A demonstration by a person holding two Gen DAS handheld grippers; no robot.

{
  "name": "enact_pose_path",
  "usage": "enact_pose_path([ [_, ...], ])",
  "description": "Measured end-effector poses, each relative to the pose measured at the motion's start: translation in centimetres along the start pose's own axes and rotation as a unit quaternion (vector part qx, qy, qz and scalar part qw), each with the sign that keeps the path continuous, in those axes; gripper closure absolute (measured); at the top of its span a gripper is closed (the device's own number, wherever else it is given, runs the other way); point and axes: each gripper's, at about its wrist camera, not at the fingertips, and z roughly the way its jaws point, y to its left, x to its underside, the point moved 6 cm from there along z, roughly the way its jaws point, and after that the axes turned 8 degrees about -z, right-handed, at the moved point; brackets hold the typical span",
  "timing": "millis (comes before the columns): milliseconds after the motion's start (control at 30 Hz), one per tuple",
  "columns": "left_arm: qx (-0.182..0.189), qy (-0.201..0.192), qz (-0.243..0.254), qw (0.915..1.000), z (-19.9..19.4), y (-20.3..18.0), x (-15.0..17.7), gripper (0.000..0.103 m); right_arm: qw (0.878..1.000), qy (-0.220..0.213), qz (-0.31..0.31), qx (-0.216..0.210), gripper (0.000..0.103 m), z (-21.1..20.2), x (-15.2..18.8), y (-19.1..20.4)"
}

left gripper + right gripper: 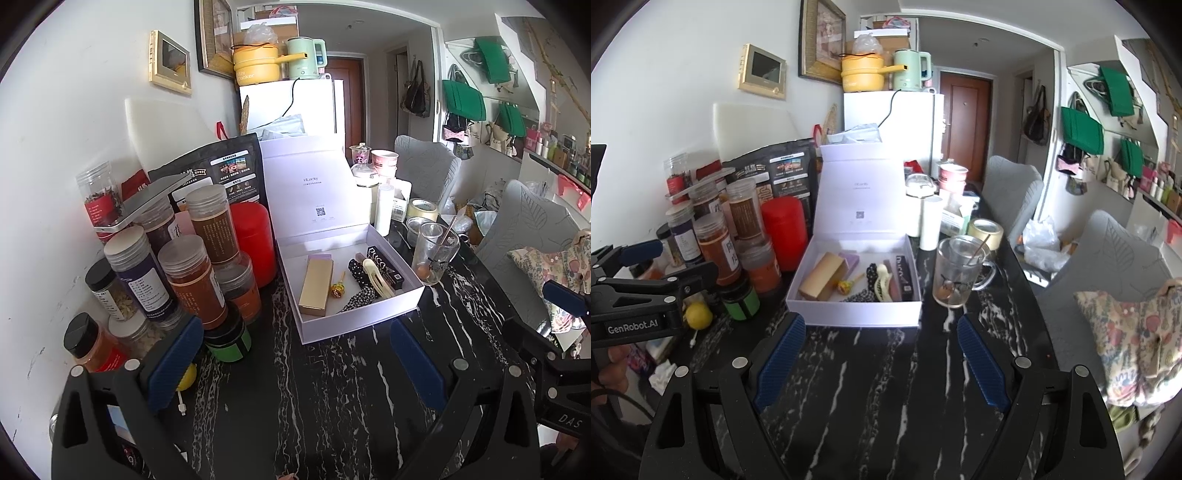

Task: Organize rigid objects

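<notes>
Currently both the left gripper [295,360] and right gripper [881,356] stand wide open, empty, above the black marble table [886,406], near the white box [855,314].

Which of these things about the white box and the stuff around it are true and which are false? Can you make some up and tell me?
1. The white box has its lid open. True.
2. A gold box lies inside the white box. True.
3. The left gripper is squeezing the lollipop. False: its jaws are open over the bare black marble table; the lollipop lies in the box.
4. The glass mug sits inside the white box. False: it stands on the table beside the box.
5. The right gripper is open and holds nothing. True.
6. The red canister stands on the fridge. False: it stands on the table beside the jars.
</notes>
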Motion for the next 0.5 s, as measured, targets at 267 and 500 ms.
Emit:
enact_pose_path([
  [267,0.001,0.001,0.002,1.0,-0.23,-0.12,0.25,0.0,1.0,0.001,0.002,-0.001,0.017,-0.24,0.2,-0.09],
  [500,-0.001,0.002,0.003,1.0,-0.37,-0.12,0.36,0.0,1.0,0.001,0.003,0.001,0.017,-0.4,0.31,-0.2],
])
